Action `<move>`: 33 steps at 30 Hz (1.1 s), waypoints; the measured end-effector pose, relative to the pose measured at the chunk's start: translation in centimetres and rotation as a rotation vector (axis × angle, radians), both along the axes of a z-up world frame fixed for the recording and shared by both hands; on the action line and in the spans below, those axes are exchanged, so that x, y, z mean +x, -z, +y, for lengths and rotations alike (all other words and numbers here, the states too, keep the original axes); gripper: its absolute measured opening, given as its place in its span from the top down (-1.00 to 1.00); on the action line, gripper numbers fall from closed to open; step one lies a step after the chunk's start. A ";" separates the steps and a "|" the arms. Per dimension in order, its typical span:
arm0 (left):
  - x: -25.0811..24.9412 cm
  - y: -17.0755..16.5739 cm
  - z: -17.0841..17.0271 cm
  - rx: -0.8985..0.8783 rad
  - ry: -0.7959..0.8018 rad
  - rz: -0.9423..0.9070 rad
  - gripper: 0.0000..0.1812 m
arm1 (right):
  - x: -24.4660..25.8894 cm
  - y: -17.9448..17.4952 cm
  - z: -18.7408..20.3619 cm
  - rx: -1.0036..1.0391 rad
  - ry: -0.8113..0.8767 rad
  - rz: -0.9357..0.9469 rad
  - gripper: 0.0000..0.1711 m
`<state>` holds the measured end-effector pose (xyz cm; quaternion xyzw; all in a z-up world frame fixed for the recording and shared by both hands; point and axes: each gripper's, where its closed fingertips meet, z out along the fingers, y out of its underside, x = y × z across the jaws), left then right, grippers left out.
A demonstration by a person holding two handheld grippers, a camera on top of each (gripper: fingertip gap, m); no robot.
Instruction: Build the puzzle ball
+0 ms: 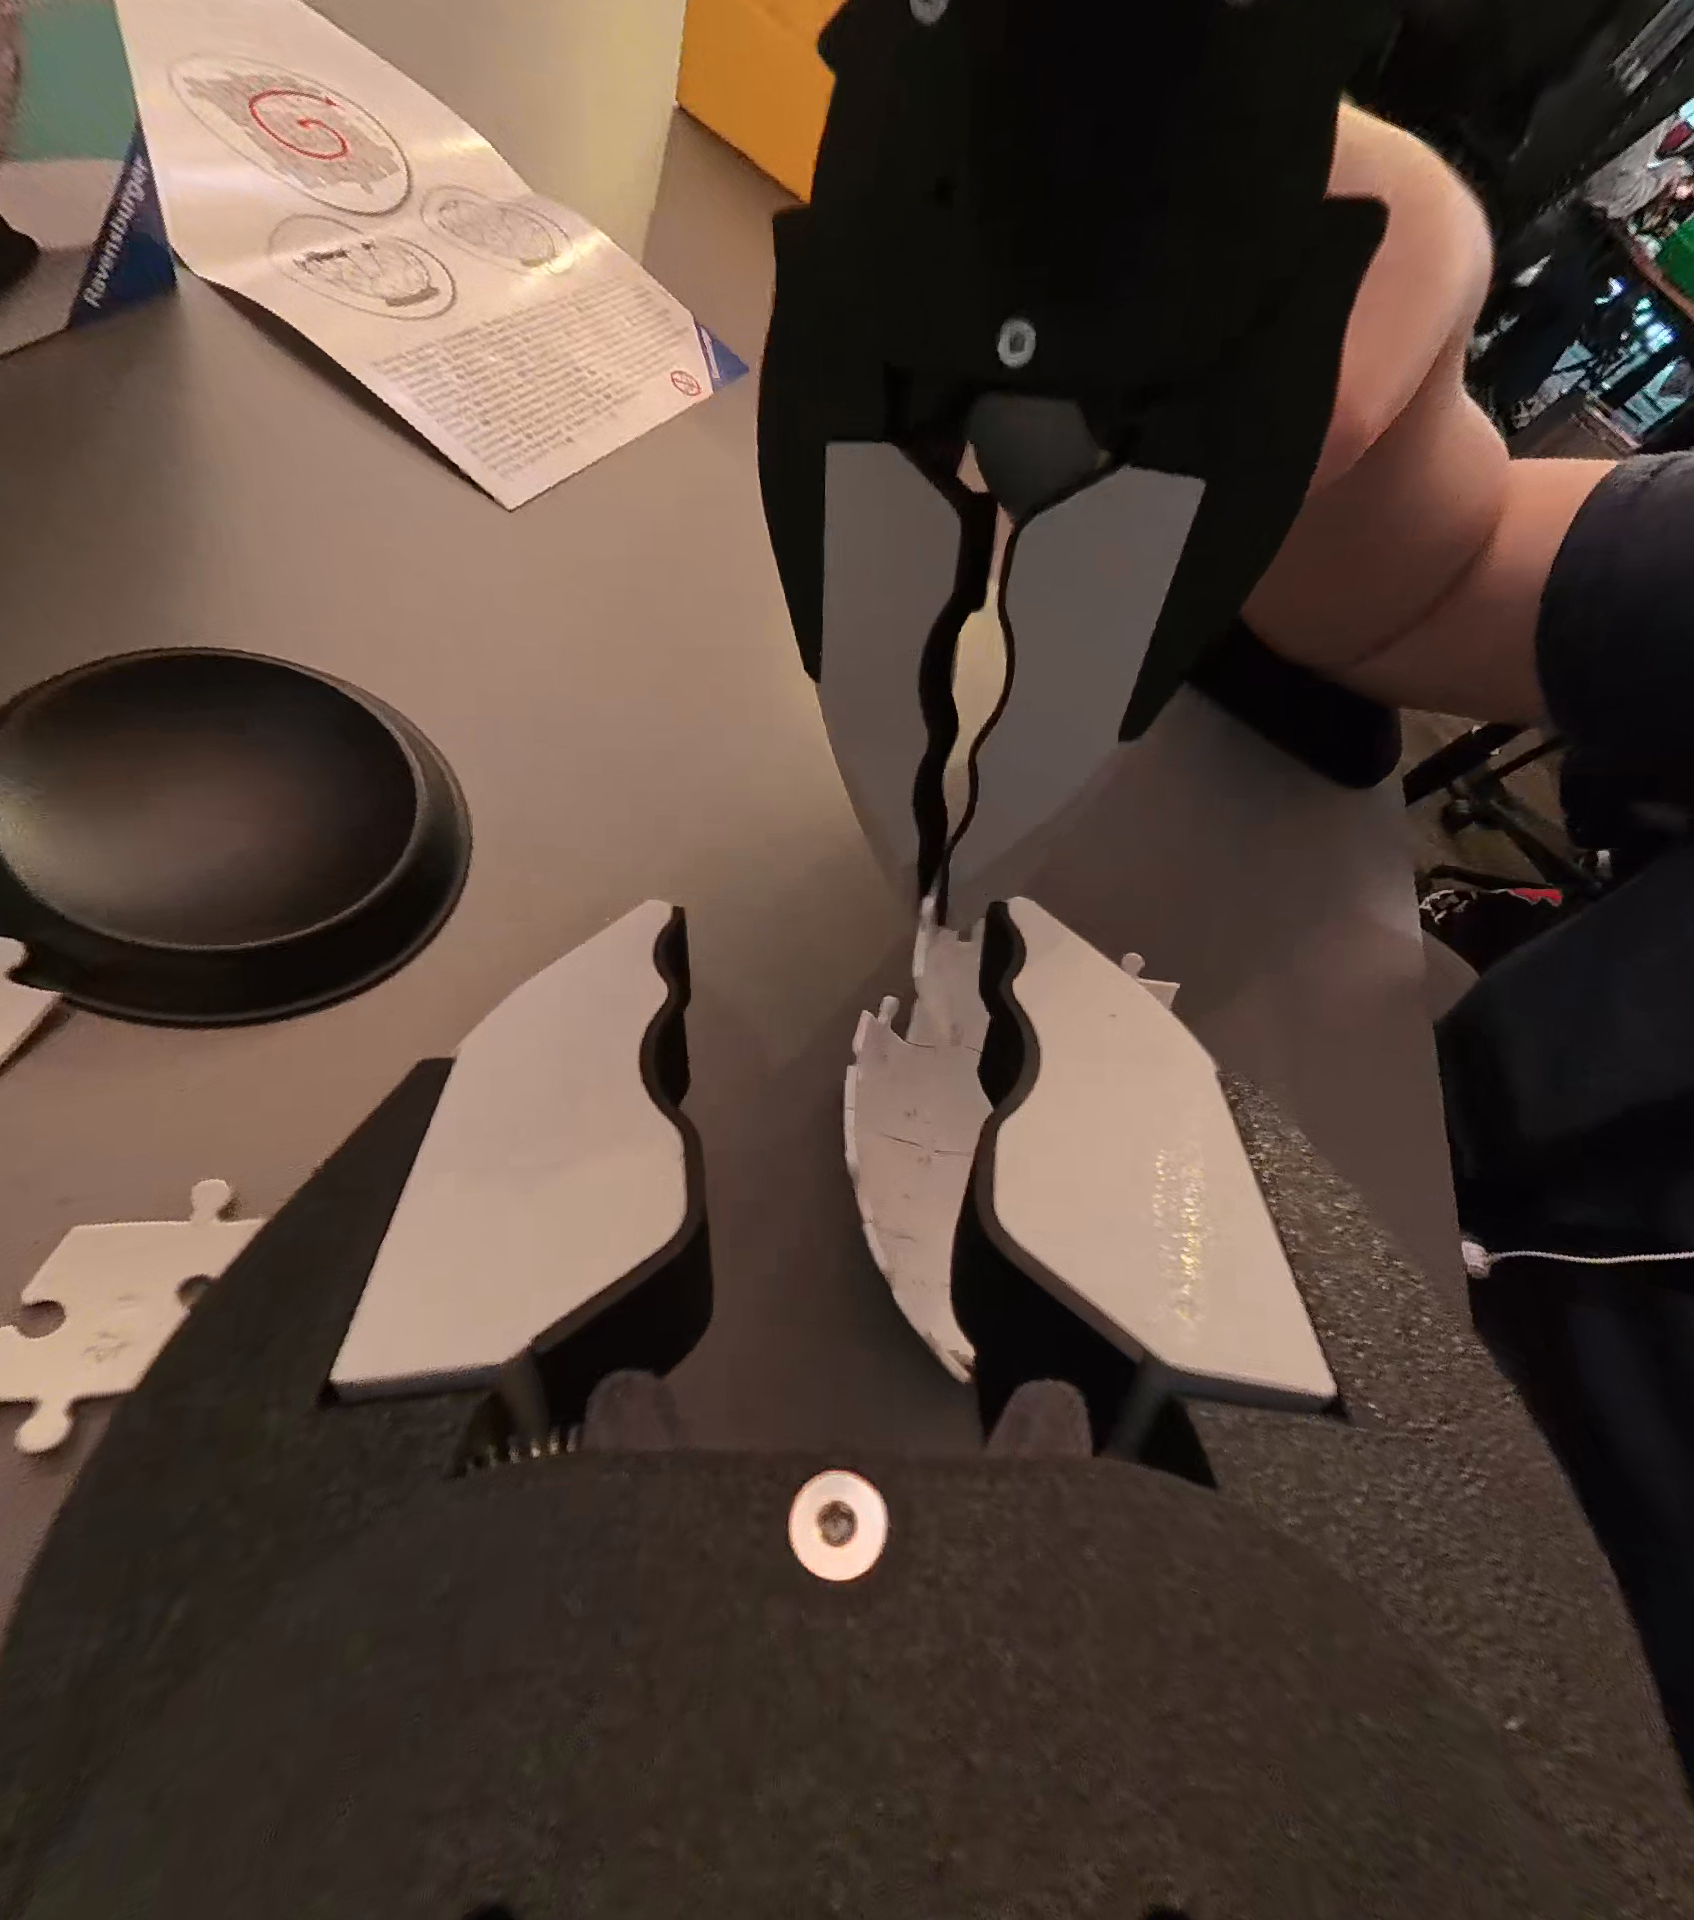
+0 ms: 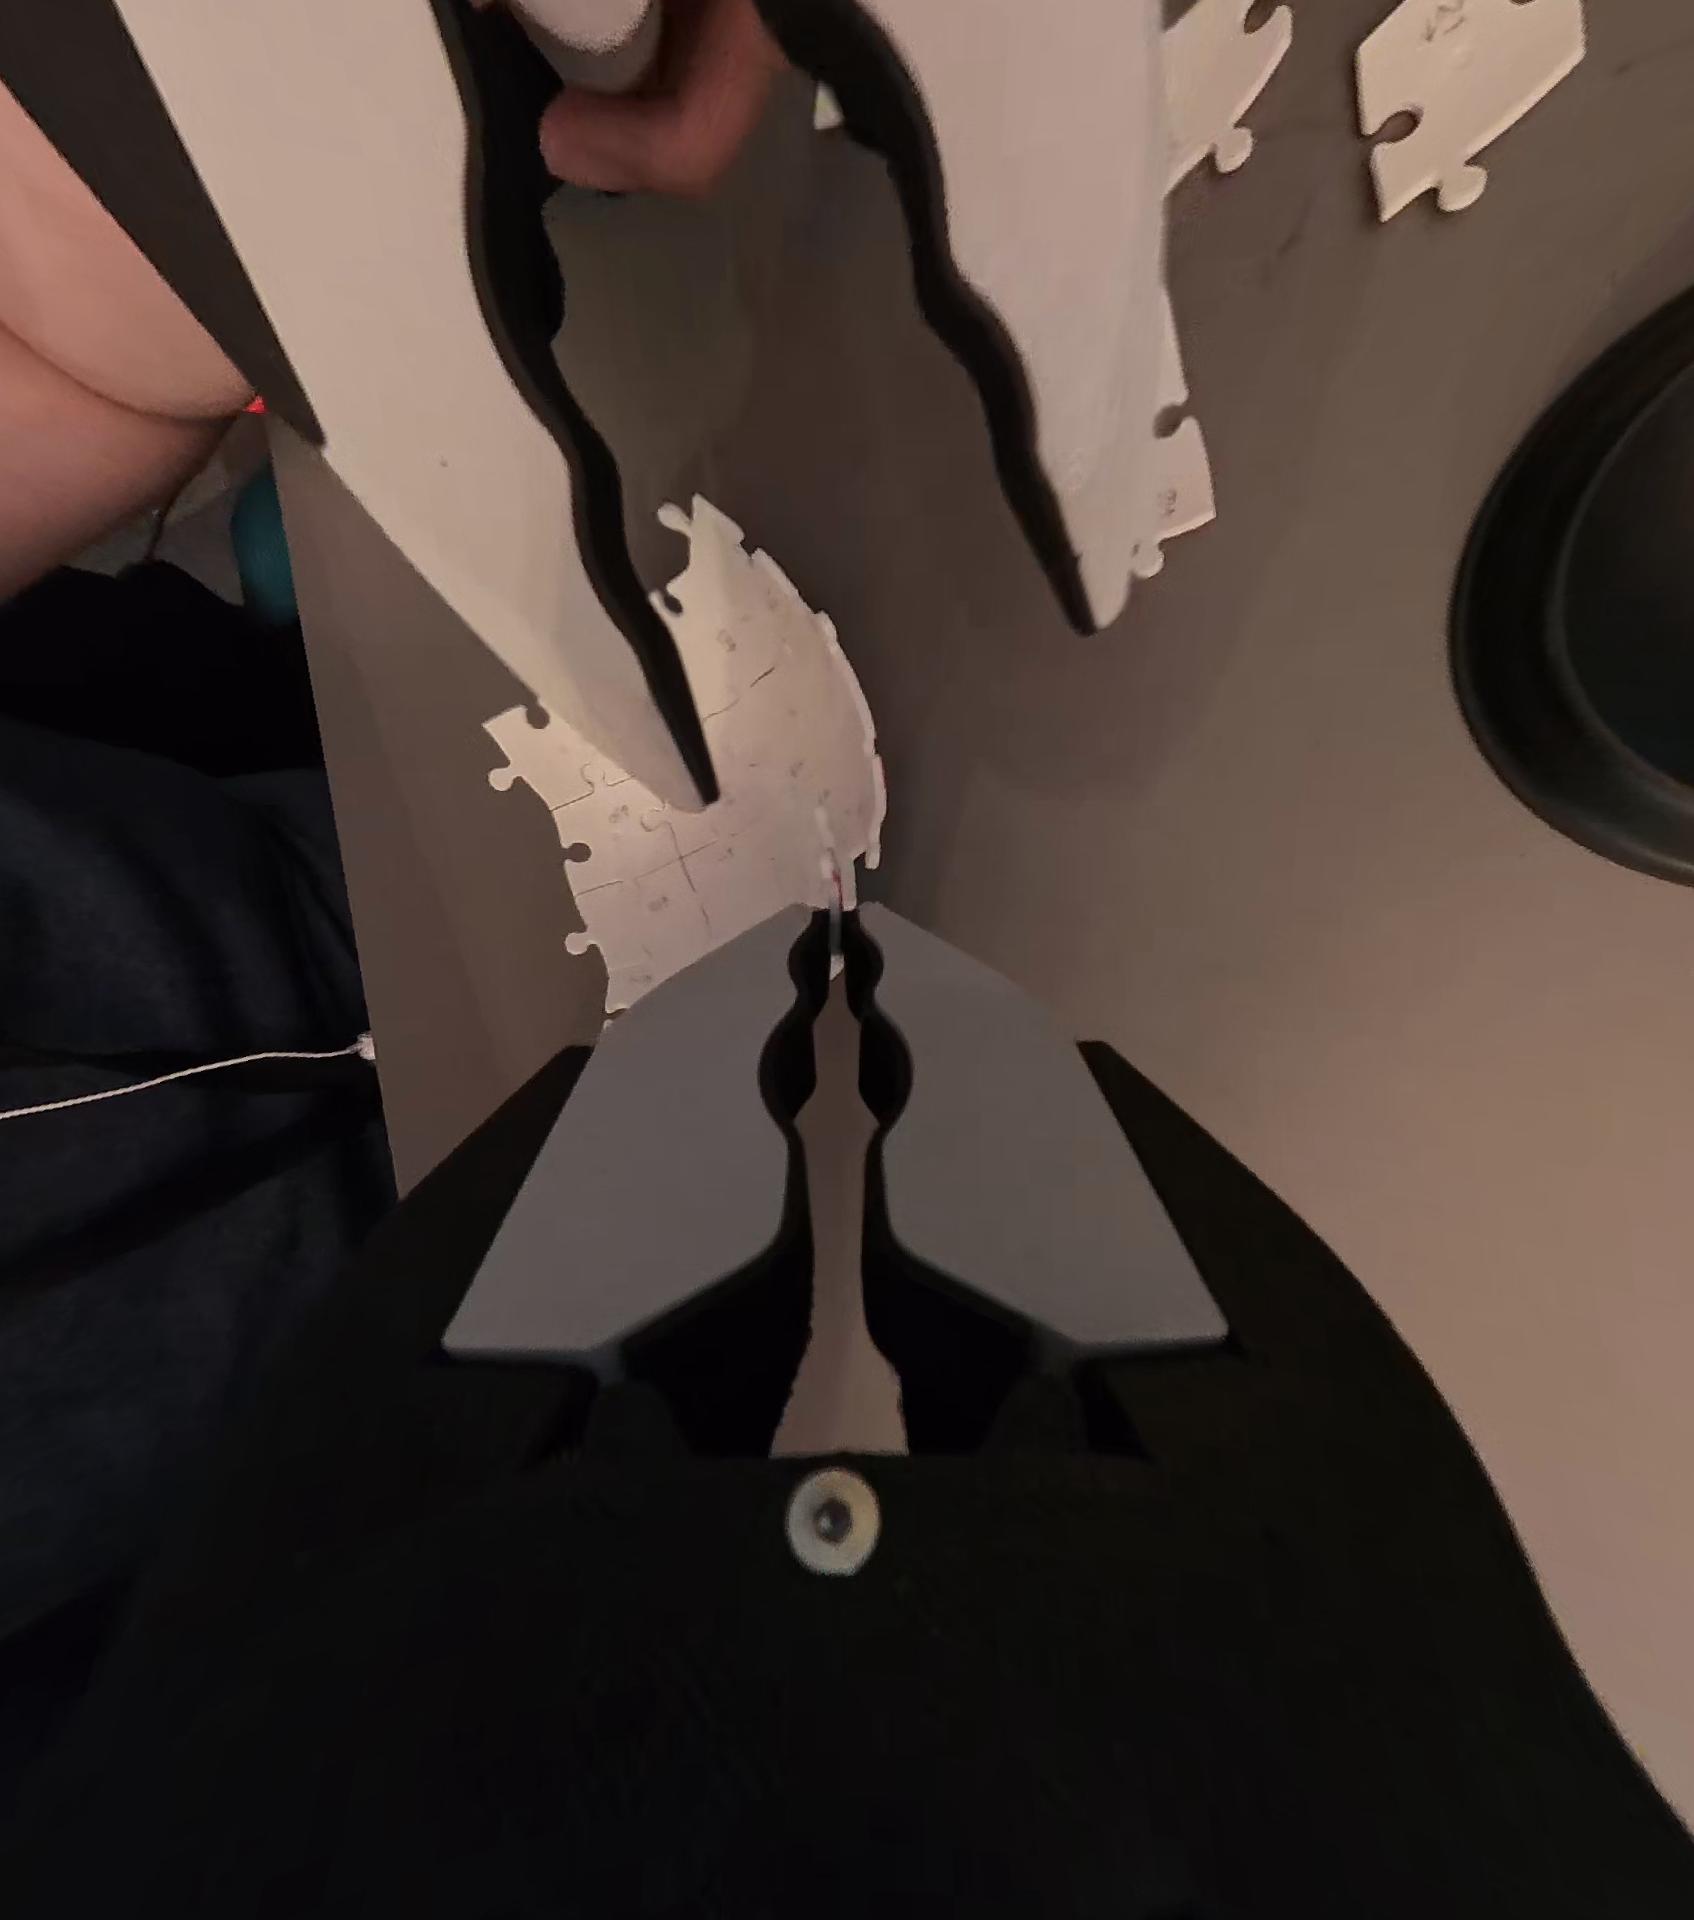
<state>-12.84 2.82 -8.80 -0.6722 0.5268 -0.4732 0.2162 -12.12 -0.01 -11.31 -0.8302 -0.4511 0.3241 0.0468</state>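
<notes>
A curved white section of joined puzzle pieces (image 1: pixel 910 1153) lies against the inner side of my left gripper's right finger. My left gripper (image 1: pixel 838 935) is open and grips nothing. My right gripper (image 1: pixel 936 894) comes in from above, shut on a single white puzzle piece (image 1: pixel 929 940) held at the section's far edge. In the right wrist view, my right gripper (image 2: pixel 838 920) holds that piece (image 2: pixel 835 878) edge-on against the section's rim (image 2: pixel 718 810). The open left gripper (image 2: pixel 895 717) has one fingertip (image 2: pixel 687 758) on the section.
A black bowl-shaped stand (image 1: pixel 199 831) sits to the left and also shows in the right wrist view (image 2: pixel 1653 582). Loose white pieces (image 1: pixel 95 1309) (image 2: pixel 1456 104) lie near it. An instruction sheet (image 1: pixel 427 260) and the puzzle box (image 1: pixel 121 249) are at the back. The table edge and a person's dark sleeve are close on the right. My right fingertips sit around 4 cm from my left ones.
</notes>
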 end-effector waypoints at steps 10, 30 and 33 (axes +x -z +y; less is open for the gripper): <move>-1.4 -0.7 -1.1 0.012 -0.032 -0.112 0.39 | 0.2 -0.2 -0.3 -0.003 -0.001 -0.017 0.96; 0.8 -9.2 2.0 0.110 -0.125 -0.292 0.39 | 1.0 -0.9 -0.2 -0.040 -0.002 0.006 0.96; 0.0 -8.4 1.7 0.080 -0.155 -0.333 0.44 | 0.4 -1.6 -1.0 -0.053 -0.032 0.037 0.96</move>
